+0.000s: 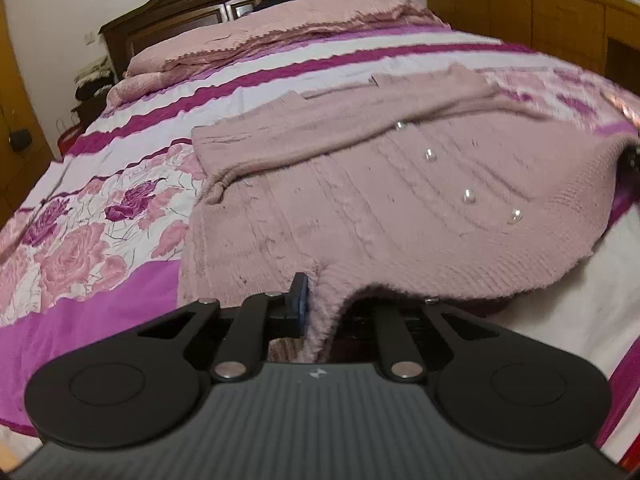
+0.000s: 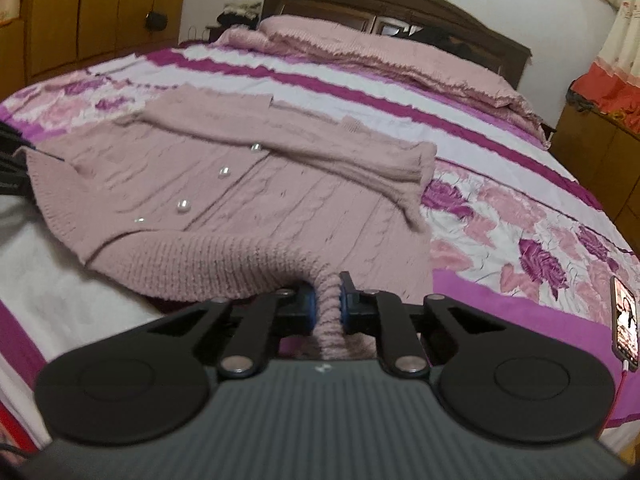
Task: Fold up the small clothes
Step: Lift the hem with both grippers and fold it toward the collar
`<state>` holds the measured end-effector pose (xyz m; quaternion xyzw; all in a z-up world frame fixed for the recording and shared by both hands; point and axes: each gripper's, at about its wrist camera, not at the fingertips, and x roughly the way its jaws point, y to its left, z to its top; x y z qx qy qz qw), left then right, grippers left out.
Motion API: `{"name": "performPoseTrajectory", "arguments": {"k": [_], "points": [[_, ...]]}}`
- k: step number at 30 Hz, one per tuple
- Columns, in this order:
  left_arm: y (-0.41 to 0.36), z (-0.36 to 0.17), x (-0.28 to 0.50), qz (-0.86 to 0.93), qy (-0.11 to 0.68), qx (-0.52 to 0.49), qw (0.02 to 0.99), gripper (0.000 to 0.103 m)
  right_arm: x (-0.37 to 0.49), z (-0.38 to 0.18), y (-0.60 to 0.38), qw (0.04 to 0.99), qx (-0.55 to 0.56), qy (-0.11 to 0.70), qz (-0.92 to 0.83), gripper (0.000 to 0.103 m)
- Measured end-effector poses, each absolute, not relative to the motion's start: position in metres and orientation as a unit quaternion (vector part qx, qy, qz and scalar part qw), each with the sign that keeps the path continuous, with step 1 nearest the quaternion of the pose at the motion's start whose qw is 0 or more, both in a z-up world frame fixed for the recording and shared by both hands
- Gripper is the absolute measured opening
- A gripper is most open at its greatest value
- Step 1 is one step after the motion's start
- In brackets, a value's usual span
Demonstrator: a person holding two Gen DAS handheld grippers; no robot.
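**Inspector:** Where was the cardigan [image 1: 360, 200], and how was it held?

**Assistant:** It lay spread on the bed [image 1: 120, 208] near the foot edge, buttons [image 2: 183, 205] up. Both tongs were clamped on its ribbed hem: the left tongs [image 1: 316, 304] pinched one hem corner, the right tongs [image 2: 327, 300] pinched the other between blue pads [image 2: 310, 300]. The hem was raised off the cover at both grips.

**Inspector:** Progress?

**Assistant:** By my judgement, about half. Both sleeves [image 2: 340, 140] were already laid across the chest, so the side folds looked done. The body fold, hem towards collar, was not yet made; only the lift had been started.

**Inspector:** Surroundings and obstructions?

**Assistant:** A phone [image 2: 625, 322] with its screen lit lay at the bed's right edge, with a cable trailing from it, well apart from the cardigan. Pillows [image 2: 380, 44] sat at the headboard [image 2: 400, 4], clear of the fold path. One sleeve cuff hung over the garment's side and might have slipped during the fold. Nothing else stood in the way.
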<state>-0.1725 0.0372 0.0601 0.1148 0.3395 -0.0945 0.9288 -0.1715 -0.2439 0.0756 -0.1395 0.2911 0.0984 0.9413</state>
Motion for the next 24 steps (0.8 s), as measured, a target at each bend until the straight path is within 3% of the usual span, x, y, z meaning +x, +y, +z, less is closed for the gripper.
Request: {"name": "performPoseTrajectory", "arguments": {"k": [11, 24], "points": [[0.037, 0.101, -0.155, -0.081, 0.288, 0.077, 0.951, 0.011, -0.148, 0.099, -0.248, 0.956, -0.103, 0.262, 0.083, 0.012], [0.037, 0.144, -0.083, -0.036, 0.232, 0.038, 0.971, 0.010, -0.089, 0.133, -0.241, 0.973, -0.091, 0.204, 0.064, 0.012]]}}
